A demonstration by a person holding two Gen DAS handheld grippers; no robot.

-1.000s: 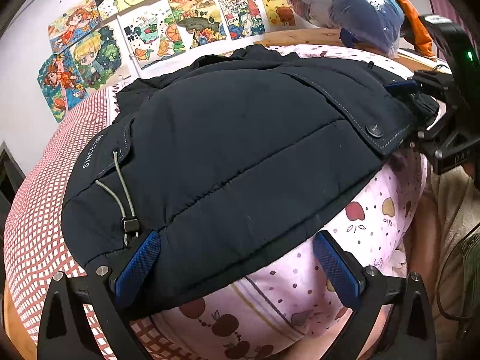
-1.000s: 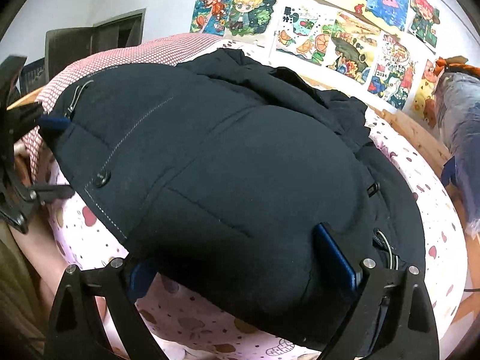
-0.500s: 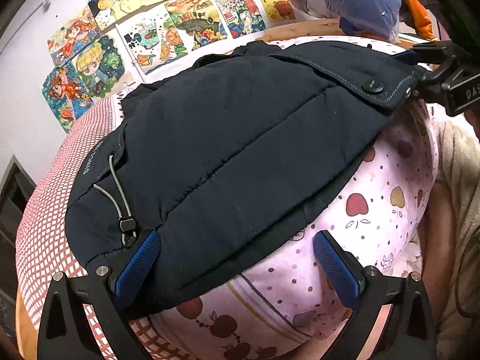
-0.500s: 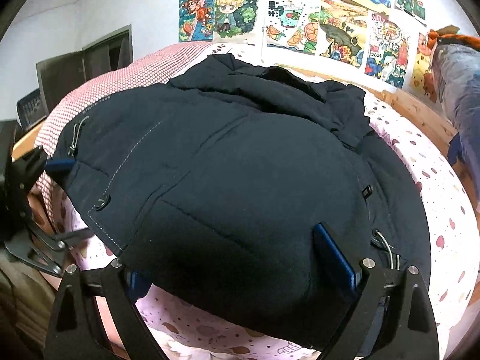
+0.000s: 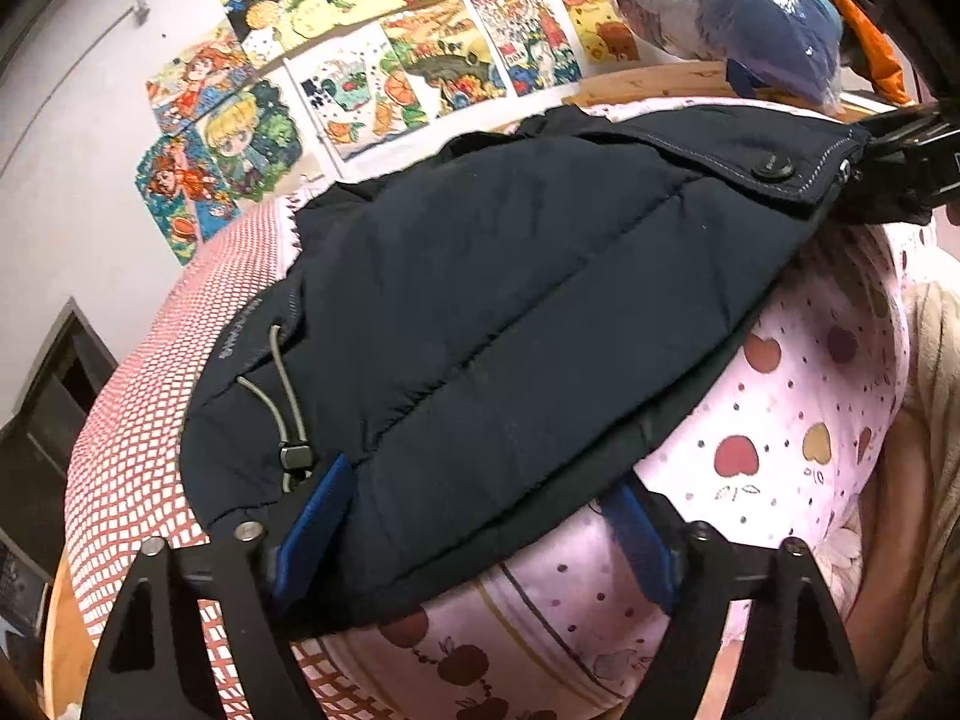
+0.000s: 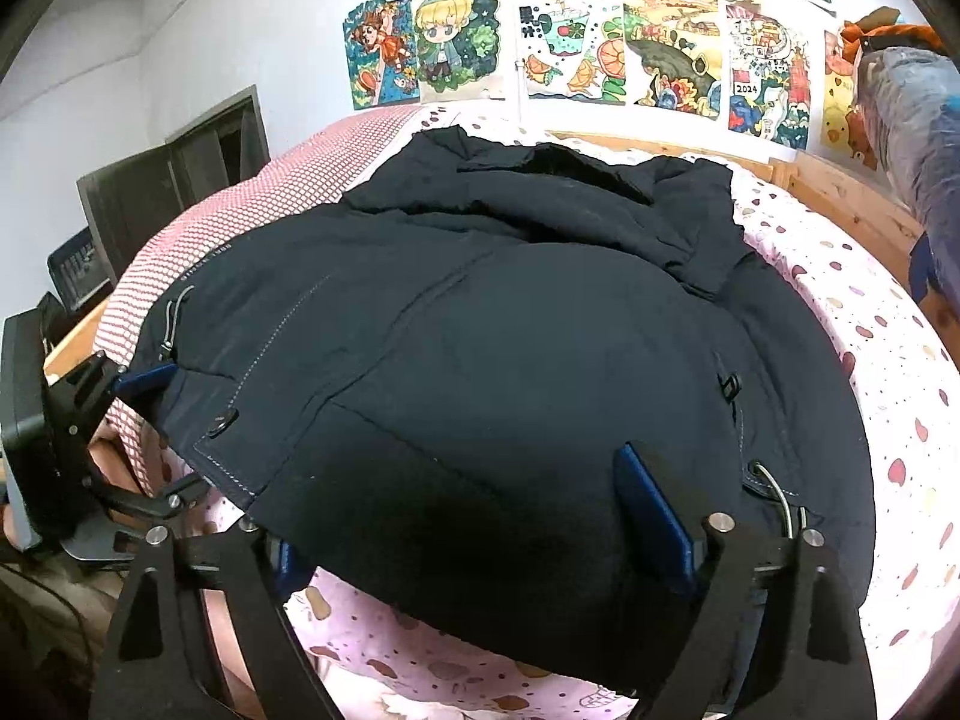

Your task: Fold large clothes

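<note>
We close both tools, left tool (image 5: pixel 474 531) and right tool (image 6: pixel 480 525), on the hem of the padded navy jacket (image 5: pixel 510 312) lying on the pink apple-print bed (image 5: pixel 798 420); its bulky edge could slip free.

One of the drawings (image 6: pixel 763 75) pinned to the wall bears a small white label reading "2024". A neighbouring drawing (image 6: pixel 567 42) carries dark characters near its top left corner, too small to make out. The dark jacket (image 5: pixel 510 312) has a line of pale lettering printed near its hem beside the drawcord, blurred and not readable.
</note>
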